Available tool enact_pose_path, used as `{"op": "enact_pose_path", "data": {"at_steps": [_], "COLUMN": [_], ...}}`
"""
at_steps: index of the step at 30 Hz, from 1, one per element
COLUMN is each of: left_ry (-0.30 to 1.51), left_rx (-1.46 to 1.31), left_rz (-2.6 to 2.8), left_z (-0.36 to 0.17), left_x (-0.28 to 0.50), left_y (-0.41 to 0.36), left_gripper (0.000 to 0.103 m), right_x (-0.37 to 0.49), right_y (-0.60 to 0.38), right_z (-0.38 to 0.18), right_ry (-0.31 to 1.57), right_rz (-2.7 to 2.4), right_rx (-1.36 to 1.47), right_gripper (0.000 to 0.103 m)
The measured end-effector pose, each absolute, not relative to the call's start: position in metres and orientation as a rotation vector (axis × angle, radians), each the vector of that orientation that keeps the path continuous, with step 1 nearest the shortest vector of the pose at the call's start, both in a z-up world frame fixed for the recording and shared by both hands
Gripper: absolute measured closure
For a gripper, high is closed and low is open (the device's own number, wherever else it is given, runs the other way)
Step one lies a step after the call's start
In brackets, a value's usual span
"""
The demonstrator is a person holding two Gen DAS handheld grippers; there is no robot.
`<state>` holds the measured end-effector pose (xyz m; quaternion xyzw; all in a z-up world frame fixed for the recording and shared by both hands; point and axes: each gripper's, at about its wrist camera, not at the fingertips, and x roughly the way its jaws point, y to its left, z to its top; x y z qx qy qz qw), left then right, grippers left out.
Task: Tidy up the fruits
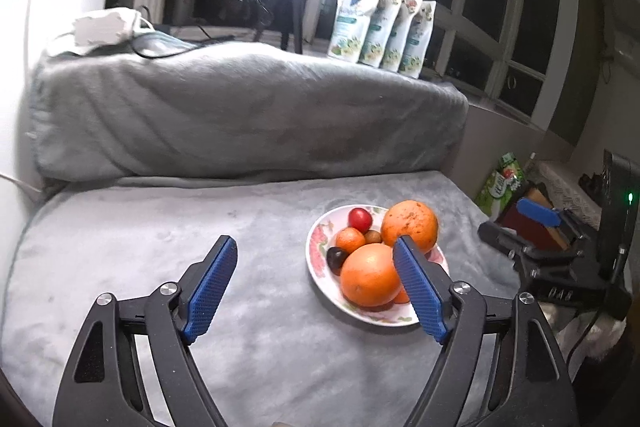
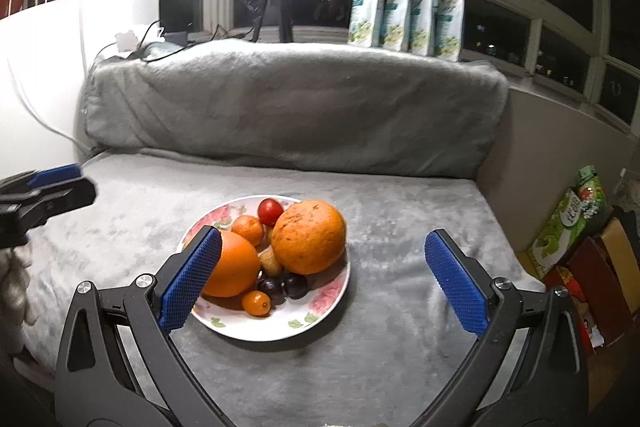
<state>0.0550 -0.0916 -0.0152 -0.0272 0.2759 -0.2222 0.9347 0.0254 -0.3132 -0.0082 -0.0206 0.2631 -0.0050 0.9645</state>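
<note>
Pouches (image 2: 406, 3) on sill, carton (image 2: 568, 223) right of plate (image 2: 276, 331).

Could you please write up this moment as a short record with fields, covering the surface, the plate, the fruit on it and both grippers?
surface: grey blanket
plate: floral plate, on the blanket
large fruit: speckled orange, smooth orange
small fruit: red tomato, small mandarin, two dark plums, small yellow-orange fruit, tan fruit
fruit off the plate: none visible
left gripper: open, empty, left of the plate
right gripper: open, empty, near the plate
background: four pouches on the window sill
</note>
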Motion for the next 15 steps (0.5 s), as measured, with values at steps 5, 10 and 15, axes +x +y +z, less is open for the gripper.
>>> {"op": "enact_pose_path", "data": {"at_steps": [5,10,15], "left_ry": [0.526,0.508,0.502], "left_rx": [0.002,0.027,0.036], "left_rz": [-0.405,-0.382,-0.366], "left_z": [-0.016,-0.021,-0.02], "left_x": [0.036,0.025,0.02], "left_y": [-0.09,-0.09,-0.091], "left_gripper": [0.022,0.022,0.022], "right_x": [0.015,0.012,0.011], "right_y": [-0.317,-0.319,-0.319], "right_z": [-0.001,0.001,0.0], "right_ry": [0.48,0.46,0.453], "right_rz": [-0.065,-0.075,-0.076], "right_rx": [-0.021,-0.009,-0.009], "right_gripper": [0.0,0.0,0.0]}}
